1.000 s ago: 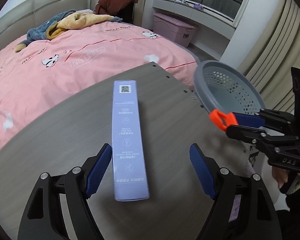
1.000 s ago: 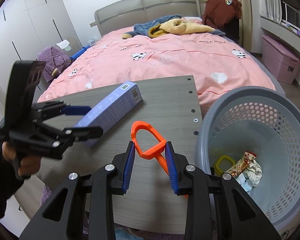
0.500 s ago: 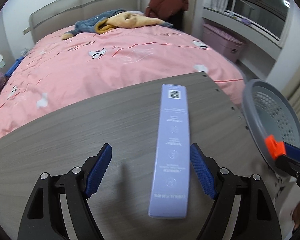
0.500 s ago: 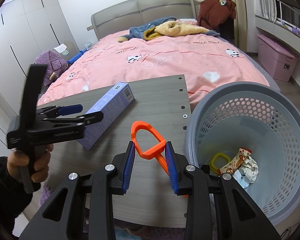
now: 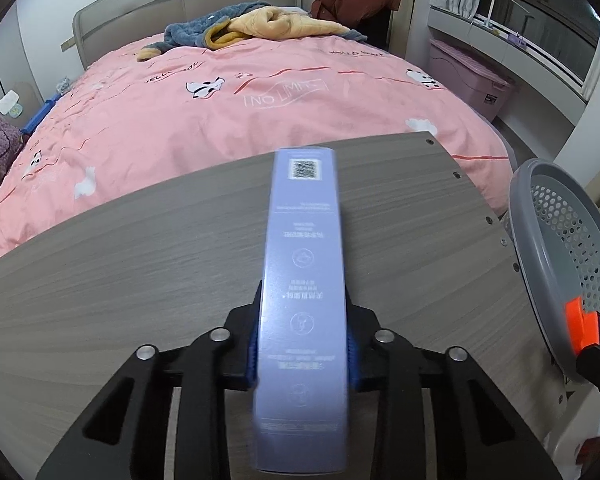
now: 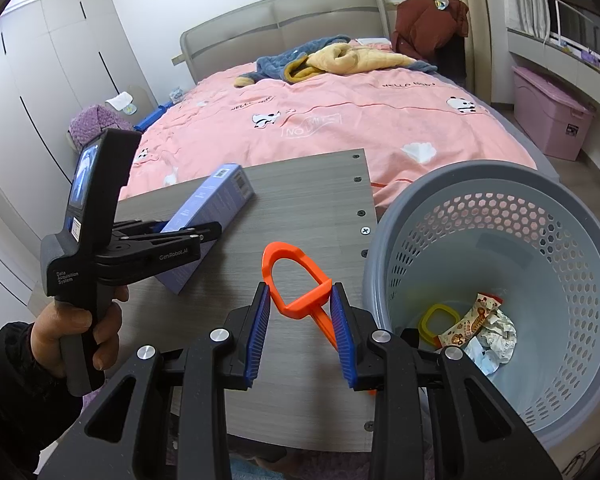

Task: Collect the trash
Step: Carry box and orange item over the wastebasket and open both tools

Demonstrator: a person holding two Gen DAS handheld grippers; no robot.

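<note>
Left claw reads "GenRobot.AI" on its arm and "Data Acquisition System" on its body; bedspread shows "HELLO" and "NO LIMITS"

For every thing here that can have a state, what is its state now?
left gripper: jaws have just been closing, now shut on the purple box, near end tilted up
right gripper: shut on the orange clip
grey basket: upright, some trash at the bottom
table: under the box

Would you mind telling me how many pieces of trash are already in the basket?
3 visible: a yellow ring, a snack wrapper and crumpled paper, all on the basket floor; more may be hidden.
</note>
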